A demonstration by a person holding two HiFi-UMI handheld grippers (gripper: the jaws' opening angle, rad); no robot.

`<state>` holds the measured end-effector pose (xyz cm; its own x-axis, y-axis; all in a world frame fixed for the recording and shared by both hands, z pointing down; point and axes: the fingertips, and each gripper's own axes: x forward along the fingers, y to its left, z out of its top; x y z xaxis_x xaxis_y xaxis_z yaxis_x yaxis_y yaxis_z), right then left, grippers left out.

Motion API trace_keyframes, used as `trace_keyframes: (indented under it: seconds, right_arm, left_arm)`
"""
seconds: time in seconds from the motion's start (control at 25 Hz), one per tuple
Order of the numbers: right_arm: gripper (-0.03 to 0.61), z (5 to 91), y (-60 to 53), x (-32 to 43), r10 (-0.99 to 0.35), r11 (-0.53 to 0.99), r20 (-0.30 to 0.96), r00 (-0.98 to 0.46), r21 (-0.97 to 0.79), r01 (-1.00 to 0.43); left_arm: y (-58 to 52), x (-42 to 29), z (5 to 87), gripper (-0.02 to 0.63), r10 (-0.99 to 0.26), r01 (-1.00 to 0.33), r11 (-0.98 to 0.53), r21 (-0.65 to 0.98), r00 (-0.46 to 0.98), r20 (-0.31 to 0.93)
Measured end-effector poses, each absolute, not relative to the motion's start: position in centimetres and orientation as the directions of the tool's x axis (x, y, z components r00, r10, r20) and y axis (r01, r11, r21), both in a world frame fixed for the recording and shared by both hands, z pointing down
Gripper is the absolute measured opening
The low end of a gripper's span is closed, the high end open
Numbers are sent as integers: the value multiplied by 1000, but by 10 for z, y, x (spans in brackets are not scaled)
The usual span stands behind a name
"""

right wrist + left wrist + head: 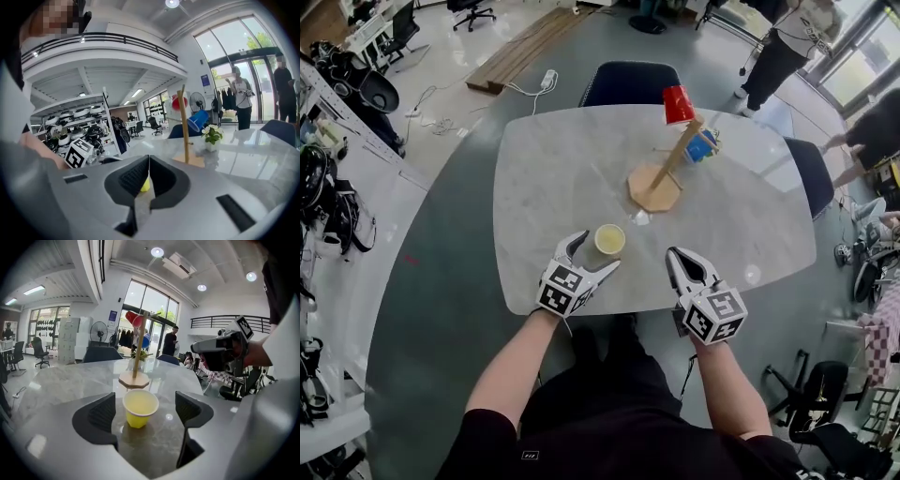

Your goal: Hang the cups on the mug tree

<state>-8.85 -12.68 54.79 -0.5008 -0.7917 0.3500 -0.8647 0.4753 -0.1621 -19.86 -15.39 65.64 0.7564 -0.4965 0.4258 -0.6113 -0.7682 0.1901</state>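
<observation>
A yellow cup (609,239) stands upright near the front edge of the marble table (553,169). My left gripper (598,251) is open, its jaws on either side of the yellow cup (140,406) without touching it. The wooden mug tree (670,169) stands further back, with a red cup (678,104) on its top and a blue cup (701,147) on a side peg. My right gripper (677,255) is shut and empty, low over the table to the right of the cup. Its own view shows the closed jaws (149,161), a sliver of yellow cup (146,185) behind them, and the mug tree (185,126).
A small potted plant (212,136) sits beside the mug tree. Dark chairs (630,82) (811,173) stand at the table's far side and right end. People stand beyond the table at the upper right (787,47). Cables and a power strip (547,80) lie on the floor.
</observation>
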Motion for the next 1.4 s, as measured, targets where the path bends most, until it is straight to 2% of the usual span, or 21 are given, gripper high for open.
trace_keyframes:
  seconds: [0.28, 0.84, 0.88, 1.4]
  right_arm:
    - [14, 577, -113, -79, -781, 432, 374, -501, -257, -865]
    - [14, 570, -118, -75, -763, 452, 406, -502, -220, -864]
    - [14, 569, -119, -73, -764, 451, 408, -501, -218, -866]
    - [14, 528, -126, -65, -793, 437, 375, -481, -200, -877]
  left_arm:
    - [-169, -187, 691, 385, -511, -644, -744, 178, 720, 469]
    - [-186, -174, 723, 369, -513, -664, -735, 138, 677, 527]
    - [-186, -173, 722, 336, -515, -666, -732, 141, 677, 525]
    - [-186, -180, 641, 313, -569, -678, -723, 129, 692, 444]
